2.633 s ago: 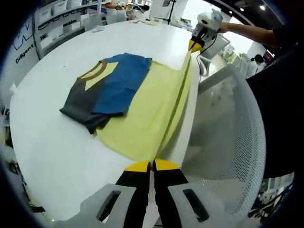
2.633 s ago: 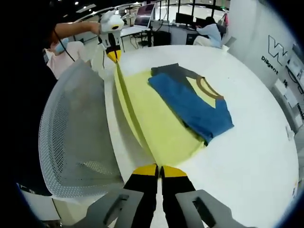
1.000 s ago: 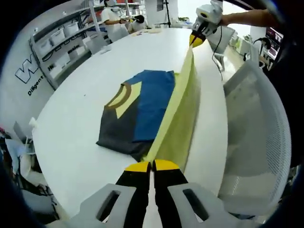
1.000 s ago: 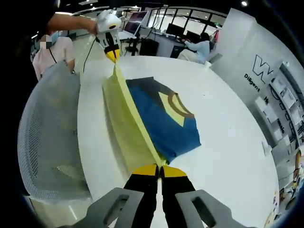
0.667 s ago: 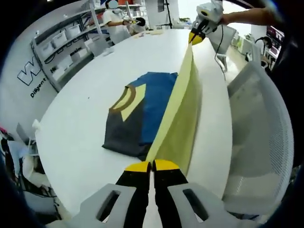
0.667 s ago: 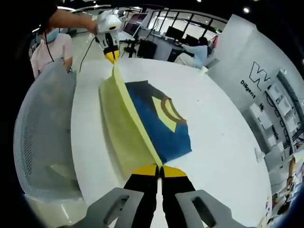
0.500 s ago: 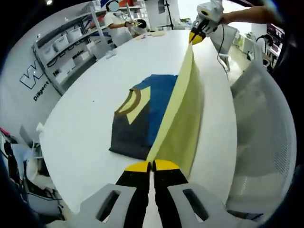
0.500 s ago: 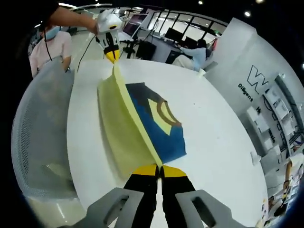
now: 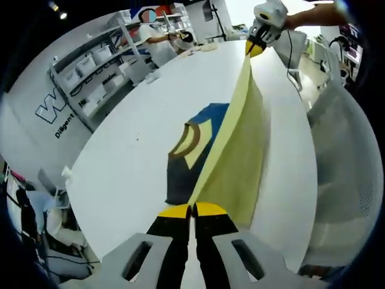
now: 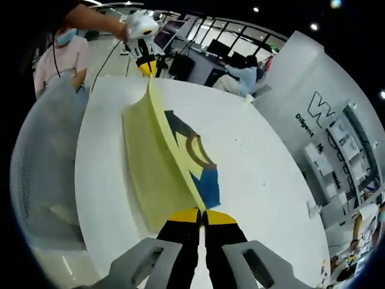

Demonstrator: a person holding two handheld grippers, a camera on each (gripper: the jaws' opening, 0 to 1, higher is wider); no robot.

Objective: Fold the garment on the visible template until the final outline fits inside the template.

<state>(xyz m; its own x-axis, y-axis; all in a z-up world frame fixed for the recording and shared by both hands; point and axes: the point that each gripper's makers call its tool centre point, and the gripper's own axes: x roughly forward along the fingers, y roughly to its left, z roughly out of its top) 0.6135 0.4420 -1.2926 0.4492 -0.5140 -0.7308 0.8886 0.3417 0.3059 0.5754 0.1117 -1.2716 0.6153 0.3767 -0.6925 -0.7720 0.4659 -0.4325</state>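
A wide white desk (image 9: 120, 174) (image 10: 252, 156) carries everything. Beside it stands a white mesh chair (image 9: 343, 180) (image 10: 42, 168). A yellow garment (image 9: 237, 156) (image 10: 150, 162) is lifted off the desk along one edge, which is stretched taut between the two tools, while its lower part still rests on the desk. Just beyond the raised yellow cloth, flat on the desk, lies a template (image 9: 189, 150) (image 10: 195, 159) of blue and dark grey fabric with a yellow patch and a brown collar band. The left hand-held gripper (image 9: 192, 209) (image 10: 147, 70) has its jaws closed on one end of the lifted yellow edge. The right hand-held gripper (image 10: 202, 214) (image 9: 255, 50) likewise clamps the other end of that edge, jaws pressed together.
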